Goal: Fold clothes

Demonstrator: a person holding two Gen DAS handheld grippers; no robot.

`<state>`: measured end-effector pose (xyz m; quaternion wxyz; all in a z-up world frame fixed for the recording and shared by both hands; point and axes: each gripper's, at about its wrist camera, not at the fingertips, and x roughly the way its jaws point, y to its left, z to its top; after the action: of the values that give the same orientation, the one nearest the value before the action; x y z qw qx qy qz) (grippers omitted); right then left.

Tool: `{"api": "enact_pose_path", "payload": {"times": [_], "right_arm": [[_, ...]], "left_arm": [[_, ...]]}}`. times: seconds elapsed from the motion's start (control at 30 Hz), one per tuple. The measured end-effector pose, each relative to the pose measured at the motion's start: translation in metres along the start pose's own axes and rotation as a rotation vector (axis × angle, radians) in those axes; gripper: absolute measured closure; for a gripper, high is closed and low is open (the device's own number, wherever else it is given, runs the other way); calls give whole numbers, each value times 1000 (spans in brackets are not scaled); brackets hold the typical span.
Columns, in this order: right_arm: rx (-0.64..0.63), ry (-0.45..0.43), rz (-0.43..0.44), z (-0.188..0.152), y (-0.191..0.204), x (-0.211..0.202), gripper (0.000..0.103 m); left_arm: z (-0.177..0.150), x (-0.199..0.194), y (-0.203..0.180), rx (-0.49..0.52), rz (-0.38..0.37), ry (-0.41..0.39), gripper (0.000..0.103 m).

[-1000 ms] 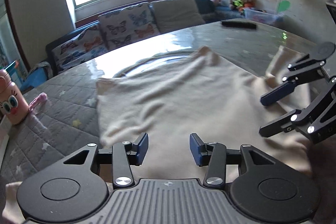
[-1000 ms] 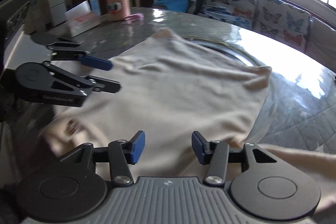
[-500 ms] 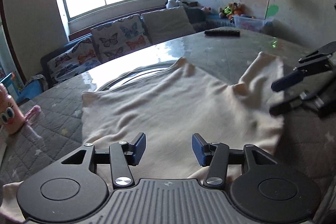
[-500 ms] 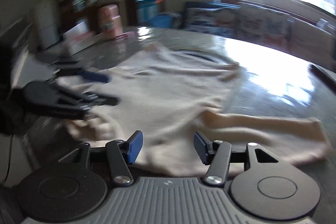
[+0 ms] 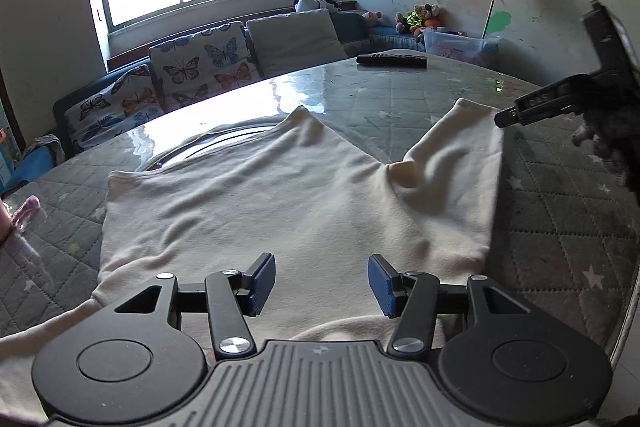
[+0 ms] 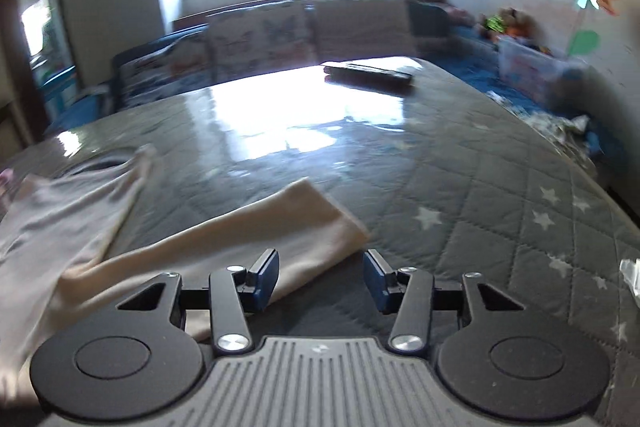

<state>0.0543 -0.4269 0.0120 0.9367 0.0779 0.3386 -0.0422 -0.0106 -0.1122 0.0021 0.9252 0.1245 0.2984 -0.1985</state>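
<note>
A cream long-sleeved top lies spread flat on the grey quilted table, its right sleeve pointing to the far right. My left gripper is open and empty, just above the top's near edge. My right gripper is open and empty, hovering at the end of the sleeve, whose cuff lies just before its left finger. In the left wrist view the right gripper's body shows at the right edge, its fingertips out of frame. The right wrist view is blurred by motion.
A black remote lies at the table's far edge, also in the right wrist view. A sofa with butterfly cushions stands behind the table under the window. A pink object sits at the table's left. A toy box stands by the wall.
The right gripper has swung right, away from the top's body to the end of the right sleeve. The left gripper has drawn back and up a little; the top now lies flatter.
</note>
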Motion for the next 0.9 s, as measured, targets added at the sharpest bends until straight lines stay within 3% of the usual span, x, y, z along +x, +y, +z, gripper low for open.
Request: {"api": "enact_pose_path", "payload": {"times": [0.1, 0.17, 0.23, 0.3, 0.73, 0.9], "right_arm": [[33, -4, -24, -2, -3, 12, 63], [25, -17, -31, -2, -2, 14, 72], [20, -26, -32, -3, 0, 16, 89], [34, -33, -18, -2, -3, 17, 97], [80, -131, 49, 14, -11, -38, 98], [38, -190, 117, 33, 10, -68, 98]], "left_arm": [[2, 1, -3, -4, -2, 0, 47], [3, 3, -4, -6, -1, 1, 47], [4, 4, -4, -16, -1, 3, 47], [6, 6, -4, -27, 0, 5, 46], [11, 28, -14, -21, -24, 25, 45], [10, 31, -15, -18, -36, 23, 44]]}}
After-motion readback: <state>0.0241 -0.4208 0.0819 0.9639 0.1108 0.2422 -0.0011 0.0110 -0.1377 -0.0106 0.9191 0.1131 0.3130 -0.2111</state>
